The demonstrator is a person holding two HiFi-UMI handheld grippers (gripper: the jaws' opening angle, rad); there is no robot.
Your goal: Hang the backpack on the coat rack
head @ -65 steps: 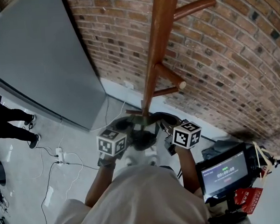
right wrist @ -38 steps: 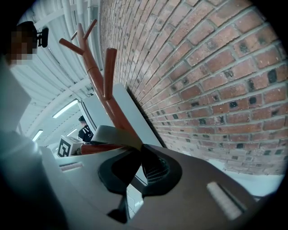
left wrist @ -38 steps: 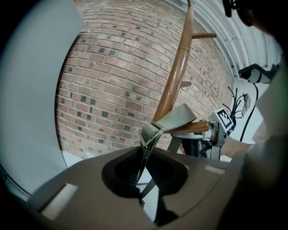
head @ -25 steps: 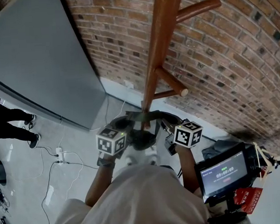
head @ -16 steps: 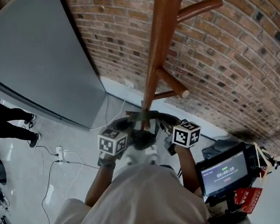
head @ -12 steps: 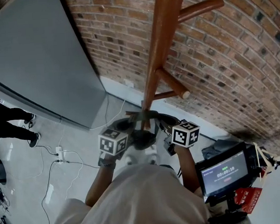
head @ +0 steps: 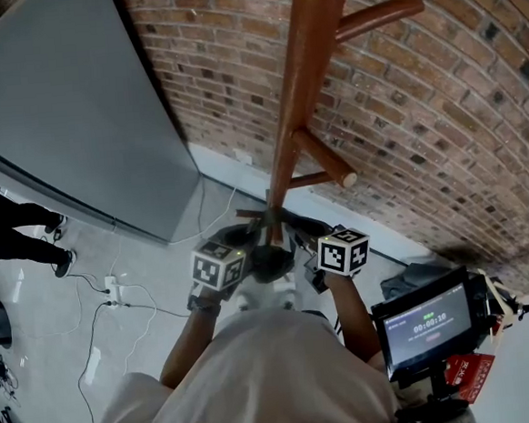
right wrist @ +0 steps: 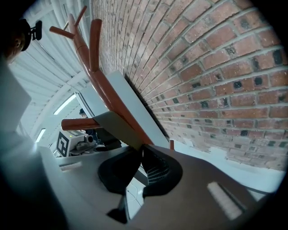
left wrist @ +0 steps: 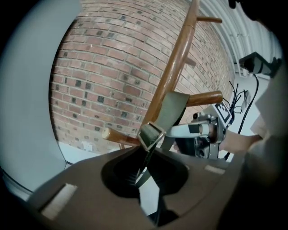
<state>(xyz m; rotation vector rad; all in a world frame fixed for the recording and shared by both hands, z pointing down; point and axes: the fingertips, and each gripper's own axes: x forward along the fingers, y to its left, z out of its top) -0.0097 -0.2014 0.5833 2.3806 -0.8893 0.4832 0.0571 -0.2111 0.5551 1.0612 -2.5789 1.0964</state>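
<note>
Strap (left wrist: 173,110) | left tongs (left wrist: 145,168) clamped on | right tongs (right wrist: 139,167) on, opening | both seemingly lower

The room is bright and evenly lit, with no hard shadows anywhere. Strip lights (right wrist: 65,104) on the ceiling show as white bars in the right gripper view, a little blown out. The brick wall (head: 440,119) takes the light flat, and only a dark smudge of shadow sits at its foot, on the right of the head view. The pale floor (head: 95,256) has a dull sheen. A small screen (head: 426,323) glows. All three lenses bend things: the brick courses bow and the rack (head: 304,75) curves. Both gripper views fade to black at the corners, and whatever sits nearest the lens is dim and out of focus.
</note>
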